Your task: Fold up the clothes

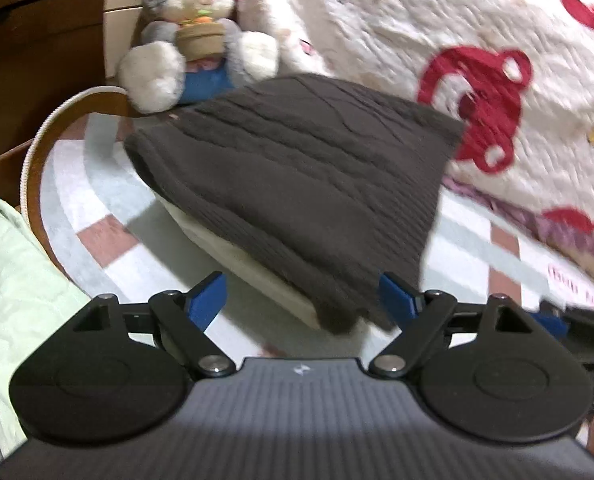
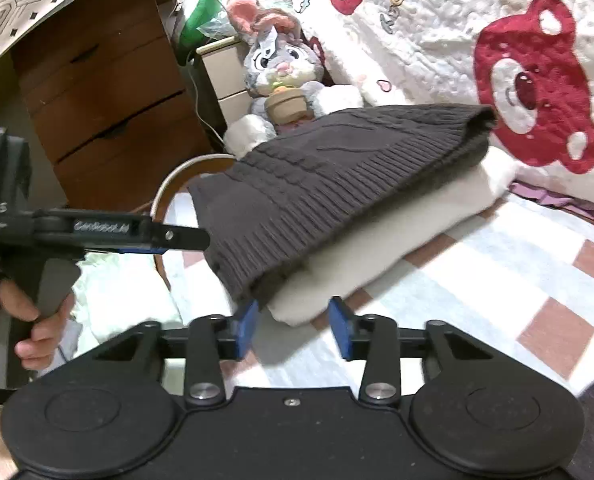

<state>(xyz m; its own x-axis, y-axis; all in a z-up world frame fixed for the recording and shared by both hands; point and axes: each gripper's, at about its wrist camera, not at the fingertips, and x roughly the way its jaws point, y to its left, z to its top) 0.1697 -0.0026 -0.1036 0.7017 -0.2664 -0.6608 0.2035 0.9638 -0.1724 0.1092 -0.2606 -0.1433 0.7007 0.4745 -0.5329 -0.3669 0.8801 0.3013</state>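
A dark brown knitted sweater (image 1: 297,184) (image 2: 337,176) lies folded on top of a folded cream garment (image 1: 253,268) (image 2: 381,248) on the checked bedsheet (image 2: 497,288). My left gripper (image 1: 303,300) is open wide just in front of the stack's near corner, and its blue fingers (image 1: 207,298) hold nothing. In the right wrist view the left gripper (image 2: 185,242) shows side-on beside the sweater's left edge, held by a hand (image 2: 37,320). My right gripper (image 2: 295,328) is open, its pads either side of the cream garment's near corner without touching it.
A plush rabbit (image 1: 193,36) (image 2: 281,76) sits behind the stack. A white quilt with red bears (image 1: 477,92) (image 2: 533,80) covers the right. Wooden drawers (image 2: 109,92) and a curved bed rail (image 1: 33,148) stand left, with pale green cloth (image 1: 13,264) nearby.
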